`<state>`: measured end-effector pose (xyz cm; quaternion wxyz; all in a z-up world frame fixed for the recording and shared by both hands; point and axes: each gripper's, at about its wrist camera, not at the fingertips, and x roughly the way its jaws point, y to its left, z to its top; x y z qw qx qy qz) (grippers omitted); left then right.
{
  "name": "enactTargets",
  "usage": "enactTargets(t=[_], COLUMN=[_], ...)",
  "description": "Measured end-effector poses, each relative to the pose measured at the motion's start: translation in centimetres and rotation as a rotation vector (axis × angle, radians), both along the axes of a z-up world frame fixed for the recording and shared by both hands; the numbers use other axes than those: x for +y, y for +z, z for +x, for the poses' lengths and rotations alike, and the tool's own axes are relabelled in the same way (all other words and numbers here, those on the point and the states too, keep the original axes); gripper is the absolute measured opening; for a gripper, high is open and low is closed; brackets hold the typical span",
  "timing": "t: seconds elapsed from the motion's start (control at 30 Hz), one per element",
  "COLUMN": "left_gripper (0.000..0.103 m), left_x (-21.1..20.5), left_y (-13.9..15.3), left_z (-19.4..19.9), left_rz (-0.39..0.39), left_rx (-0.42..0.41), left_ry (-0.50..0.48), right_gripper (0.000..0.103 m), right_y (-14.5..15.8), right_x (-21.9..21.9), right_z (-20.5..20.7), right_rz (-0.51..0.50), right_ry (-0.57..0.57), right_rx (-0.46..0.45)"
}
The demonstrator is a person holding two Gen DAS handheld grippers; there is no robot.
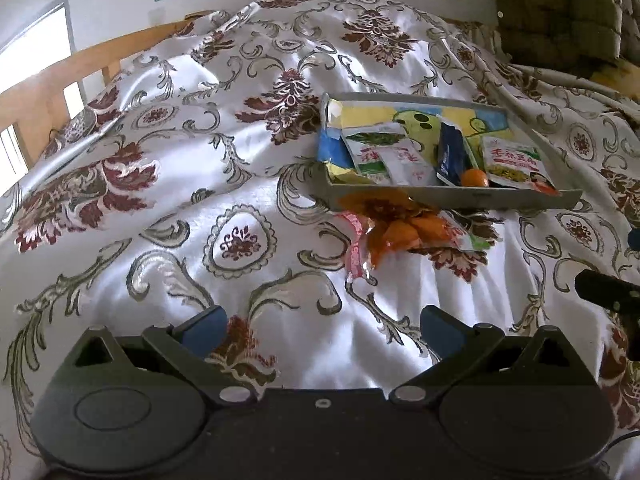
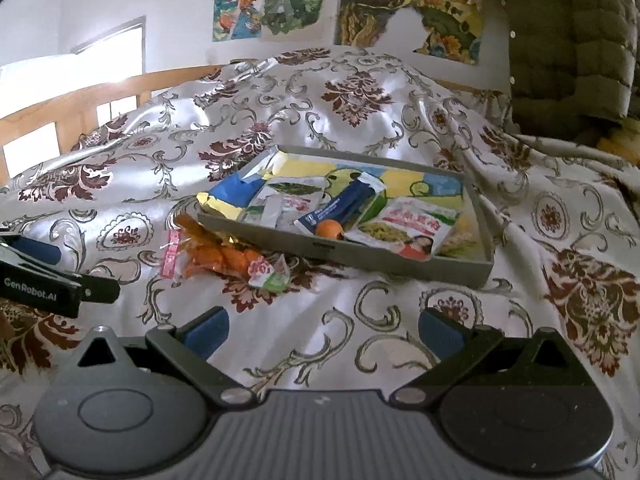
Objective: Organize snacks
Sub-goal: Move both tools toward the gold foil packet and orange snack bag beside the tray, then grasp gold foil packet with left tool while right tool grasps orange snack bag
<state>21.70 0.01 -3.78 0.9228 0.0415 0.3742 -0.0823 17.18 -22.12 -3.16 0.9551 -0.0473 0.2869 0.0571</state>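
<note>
Since most snacks already sit in the grey tray (image 2: pixel 476 268) on the bed, only the orange snack bag (image 2: pixel 218 258) lies outside, touching its near wall; left gripper (image 1: pixel 322 330) and right gripper (image 2: pixel 324 326) hover wide apart, holding nothing.

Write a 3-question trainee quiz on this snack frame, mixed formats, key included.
1. True or false: the orange snack bag lies inside the grey tray.
2. Multiple choice: the small orange ball in the tray sits beside which item? A) the dark blue packet B) the olive quilted jacket C) the cartoon poster
3. Fill in: the left gripper and the right gripper are both ____, holding nothing.

Key:
1. False; it lies on the patterned cloth, just outside the tray's near-left corner.
2. A
3. open
</note>
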Motion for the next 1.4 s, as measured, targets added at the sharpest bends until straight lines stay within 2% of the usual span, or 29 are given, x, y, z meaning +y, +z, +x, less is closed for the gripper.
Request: enactTargets(t=[0.13, 0.37, 0.57, 0.7, 0.83, 1.07, 1.27, 1.4], left_gripper=[0.102, 0.102, 0.102, 0.102, 0.102, 0.102, 0.102, 0.102], left_x=[-0.2, 0.1, -0.3, -0.1, 0.0, -0.3, -1.1, -1.3], left_y=[0.1, 0.2, 0.4, 0.4, -0.1, -0.5, 0.7, 1.1], left_z=[0.9, 2.3, 3.1, 3.4, 4.1, 6.1, 8.3, 10.5], left_rz=[0.008, -0.043, -0.022, -0.082, -0.123, -0.122, -0.103, -0.145], left_rx=[-0.013, -0.020, -0.031, -0.033, -0.016, 0.005, -0.034, -0.005], left_ry=[0.003, 0.036, -0.029, -0.077, -0.099, -0.117, -0.145, -0.130], right_gripper=[0.103, 0.103, 0.103, 0.103, 0.103, 0.103, 0.103, 0.103], right_y=[-0.2, -0.4, -1.1, -1.4, -2.2, -3.5, -5.0, -5.7], right_x=[-0.1, -0.1, 0.2, 0.7, 1.4, 2.8, 4.6, 4.7], right_z=[0.5, 1.0, 2.3, 3.4, 4.4, 6.1, 8.1, 9.7], right_rz=[-0.003, 0.009, 0.011, 0.019, -0.017, -0.069, -0.125, -0.091], right_ry=[0.006, 0.022, 0.064, 0.122, 0.167, 0.249, 0.351, 0.384], right_rx=[0.006, 0.017, 0.020, 0.010, 0.002, -0.005, -0.003, 0.020])
